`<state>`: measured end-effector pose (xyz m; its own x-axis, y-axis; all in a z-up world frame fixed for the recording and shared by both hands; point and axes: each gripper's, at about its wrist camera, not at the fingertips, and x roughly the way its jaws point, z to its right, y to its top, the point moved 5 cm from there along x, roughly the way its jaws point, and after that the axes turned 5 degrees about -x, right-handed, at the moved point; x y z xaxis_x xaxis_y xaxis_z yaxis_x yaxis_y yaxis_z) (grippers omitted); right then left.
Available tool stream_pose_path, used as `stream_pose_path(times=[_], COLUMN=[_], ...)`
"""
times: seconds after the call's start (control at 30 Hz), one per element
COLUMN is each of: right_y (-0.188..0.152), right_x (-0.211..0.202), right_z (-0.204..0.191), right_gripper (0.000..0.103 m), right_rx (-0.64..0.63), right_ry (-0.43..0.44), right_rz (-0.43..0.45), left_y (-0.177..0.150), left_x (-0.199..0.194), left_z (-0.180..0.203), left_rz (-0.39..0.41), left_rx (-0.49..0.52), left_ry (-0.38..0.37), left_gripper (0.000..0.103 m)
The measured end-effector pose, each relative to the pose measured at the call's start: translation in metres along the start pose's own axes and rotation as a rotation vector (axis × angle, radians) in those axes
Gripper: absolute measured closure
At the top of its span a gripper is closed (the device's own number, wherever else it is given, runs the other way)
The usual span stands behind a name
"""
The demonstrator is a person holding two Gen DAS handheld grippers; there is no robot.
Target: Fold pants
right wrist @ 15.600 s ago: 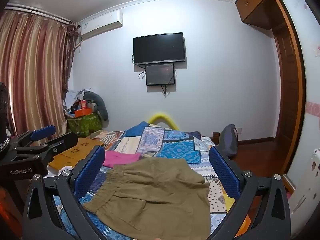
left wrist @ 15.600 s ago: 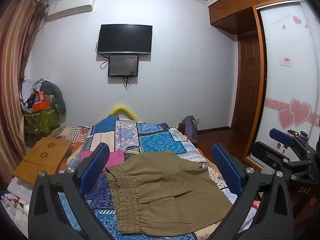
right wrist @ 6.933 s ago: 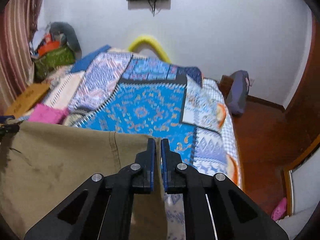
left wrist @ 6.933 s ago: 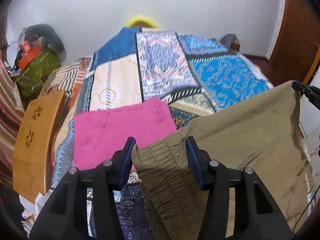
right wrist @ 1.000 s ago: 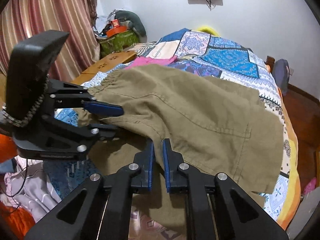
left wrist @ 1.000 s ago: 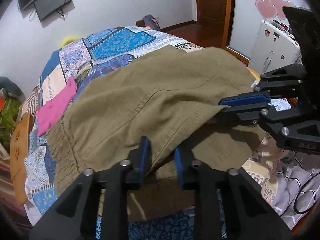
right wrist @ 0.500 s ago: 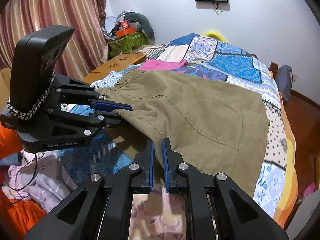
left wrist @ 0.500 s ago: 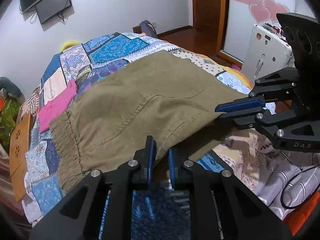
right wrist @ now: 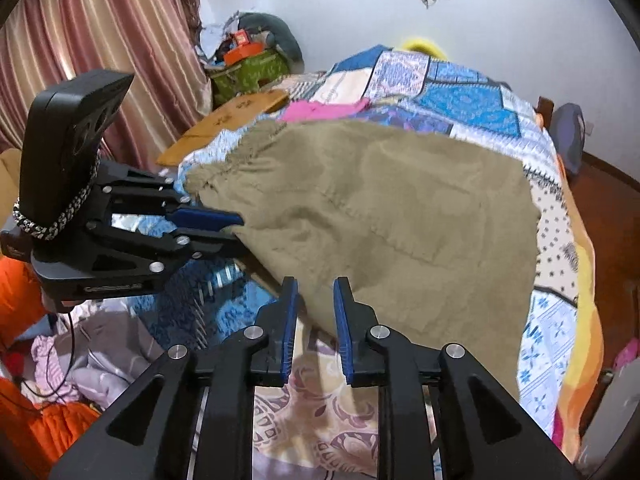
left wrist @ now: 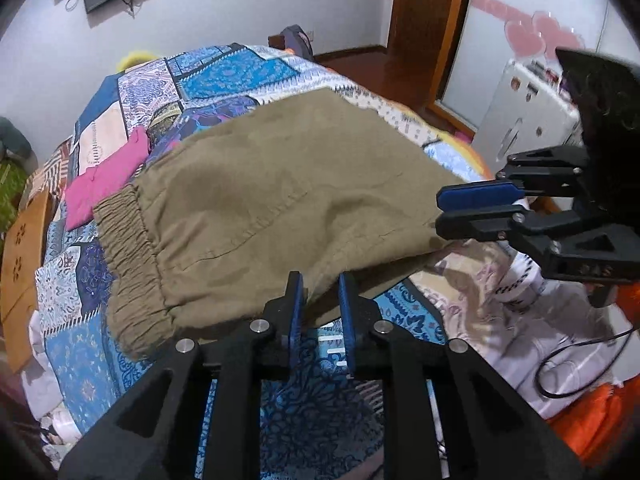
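The olive pants [left wrist: 280, 184] lie folded over on the patchwork quilt [left wrist: 224, 76], gathered waistband to the left. My left gripper [left wrist: 322, 280] is at their near edge; its jaws are opening, with the slack hem between the blue pads and a gap showing on each side. My right gripper [right wrist: 315, 284] is at the pants' [right wrist: 400, 208] near corner. Its jaws are opening too, and cloth lies loose between them. Each gripper shows in the other's view: the right gripper [left wrist: 440, 212] at the hem's right end, the left gripper [right wrist: 240, 232] at its left end.
A pink garment [left wrist: 104, 180] lies beyond the waistband. A wooden board [left wrist: 24, 248] rests at the bed's left side. Loose pale and orange clothes [left wrist: 500, 300] are piled at the near end of the bed. A cable [left wrist: 560, 364] trails over them.
Both pairs of jaws have parted from a shut grip on the hem. The pants' near edge has dropped onto the bed and lies flatter. The left gripper has drawn back and up a little.
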<state>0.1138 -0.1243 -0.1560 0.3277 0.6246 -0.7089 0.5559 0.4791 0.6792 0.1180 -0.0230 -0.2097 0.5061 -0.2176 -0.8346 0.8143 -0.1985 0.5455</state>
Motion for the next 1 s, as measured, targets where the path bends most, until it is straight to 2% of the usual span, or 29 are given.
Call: stream_pose_path(times=[0.07,0.13,0.17,0.27,0.4,0.53,0.6,0.87,0.93,1.0], right_y=[0.005,0.008,0.009,0.009,-0.008,-0.017,-0.023,-0.057,-0.065,-0.075], right_x=[-0.003,0.0,0.003,0.019,0.048,0.044,0.039,0.015,0.011,0.006], right_z=[0.005,0.01,0.013,0.019,0.023,0.026,0.034,0.069,0.077,0.088], right_gripper=[0.081,0.071,0.071,0.071,0.071,0.071,0.071,0.072,0.07,0.069], right_rx=[0.022,0.05,0.06,0.095,0.116,0.11,0.114,0.217,0.226,0.279], right_ry=[0.009,0.013,0.007,0.009,0.022,0.022,-0.021,-0.095,-0.145,-0.145], right_rz=[0.021,0.035,0.034,0.004,-0.095,-0.093,-0.099,-0.109,-0.126,-0.125], left_y=[0.006,0.013,0.017,0.021,0.005,-0.01,-0.011,-0.016,-0.016,-0.017], left_x=[-0.009,-0.015,-0.015,-0.001,0.032,0.031,0.028,0.017,0.015,0.014], left_z=[-0.007,-0.019,-0.024,-0.045,-0.072,-0.083,-0.084,-0.087,-0.088,-0.085], left_rz=[0.021,0.047,0.054,0.05,-0.027,0.0,0.008,0.031,0.031,0.029], left_rx=[-0.043,-0.099,-0.117,-0.162,-0.213,-0.244,-0.248,-0.272,-0.287,-0.274], left_ry=[-0.017,-0.043,-0.039,0.041,0.087,0.033,0.031,0.025,0.019,0.034], left_gripper=[0.084,0.083,0.079,0.074,0.074,0.074,0.074,0.074,0.074,0.074])
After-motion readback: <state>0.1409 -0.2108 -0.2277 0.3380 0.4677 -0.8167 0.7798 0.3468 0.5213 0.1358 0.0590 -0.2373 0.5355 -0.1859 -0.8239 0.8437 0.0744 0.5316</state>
